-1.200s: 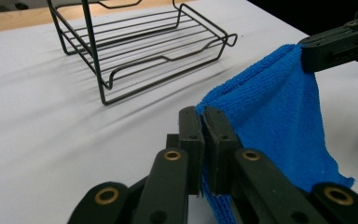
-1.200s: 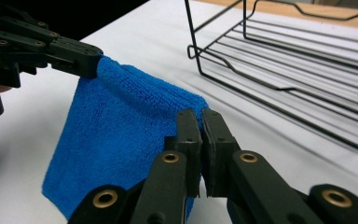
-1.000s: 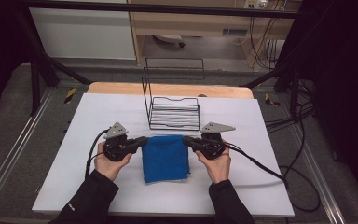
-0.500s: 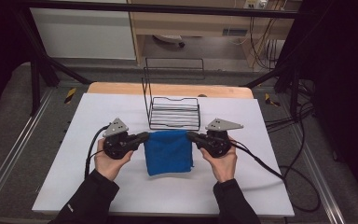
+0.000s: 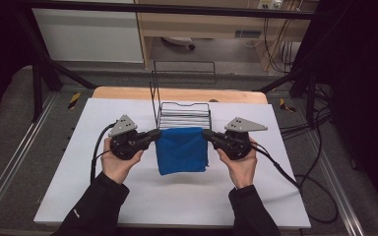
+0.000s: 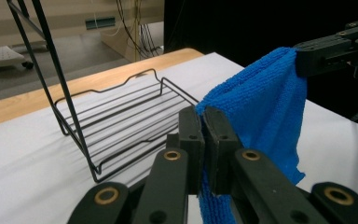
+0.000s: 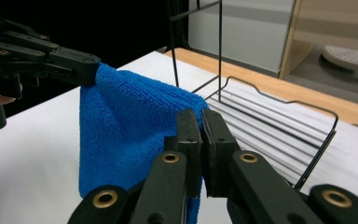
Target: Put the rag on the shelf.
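You've got the blue cloth point(image 5: 182, 150) pinched at both top corners and it's hanging in the air between your two grippers, clear of the white table point(image 5: 78, 196). Your left gripper point(image 5: 152, 135) has its jaws clamped tight on the cloth's left upper corner; in the left gripper view point(image 6: 204, 135) the folded edge sits right between the pads, and the rest of the cloth drapes down and away beyond the jaws toward the other gripper. Your right gripper point(image 5: 207, 134) matches it, jaws closed hard on the right upper corner; in the right gripper view point(image 7: 201, 135) the cloth spreads out to the left of the jaws and falls below them. The top edge runs nearly level from one pair of jaws to the other, sagging a little in the middle. The black wire rack point(image 5: 184, 114) stands just beyond both sets of jaws, behind the cloth, apart from it.
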{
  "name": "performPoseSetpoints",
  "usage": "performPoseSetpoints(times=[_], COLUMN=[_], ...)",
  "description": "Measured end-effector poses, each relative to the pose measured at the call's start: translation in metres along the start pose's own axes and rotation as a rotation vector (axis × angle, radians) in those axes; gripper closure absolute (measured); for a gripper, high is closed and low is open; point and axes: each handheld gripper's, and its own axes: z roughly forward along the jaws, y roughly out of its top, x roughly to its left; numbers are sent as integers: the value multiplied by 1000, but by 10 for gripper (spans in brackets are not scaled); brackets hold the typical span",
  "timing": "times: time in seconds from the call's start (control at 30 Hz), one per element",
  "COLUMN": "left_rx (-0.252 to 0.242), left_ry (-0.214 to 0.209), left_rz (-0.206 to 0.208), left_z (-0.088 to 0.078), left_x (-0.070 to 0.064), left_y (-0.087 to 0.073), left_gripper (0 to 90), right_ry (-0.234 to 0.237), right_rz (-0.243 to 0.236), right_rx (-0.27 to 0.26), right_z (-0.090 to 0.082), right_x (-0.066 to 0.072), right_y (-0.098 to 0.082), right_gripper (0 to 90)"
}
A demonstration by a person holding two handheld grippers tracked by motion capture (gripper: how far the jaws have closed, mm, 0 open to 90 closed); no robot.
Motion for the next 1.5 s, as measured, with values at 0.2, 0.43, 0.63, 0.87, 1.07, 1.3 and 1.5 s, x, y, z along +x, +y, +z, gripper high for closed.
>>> performPoseSetpoints(times=[0.2,0.43,0.63,0.87,1.07,1.3,1.5], left_rx=[-30,-67,-93,-126,-167,-207,-238], left_ry=[3,4,3,4,1,2,3], left_rz=[10,18,24,27,24,20,21], left_z=[0,-1,-1,-1,-2,-2,-2], left_x=[-1,-1,-2,-1,0,1,2], left_y=[11,22,31,42,50,61,70], left_gripper=[865,865,865,866,866,866,866], right_ry=[-19,-29,-38,-45,-55,-61,-70], right_rz=[-17,-27,-30,-36,-40,-35,-42], right_rx=[-30,-69,-96,-135,-173,-219,-252], right_z=[-5,-10,-13,-17,-20,-21,-22], right_x=[0,-2,-4,-5,-5,-8,-10], right_y=[11,20,27,36,44,51,58], right_gripper=[874,874,874,874,874,873,873])
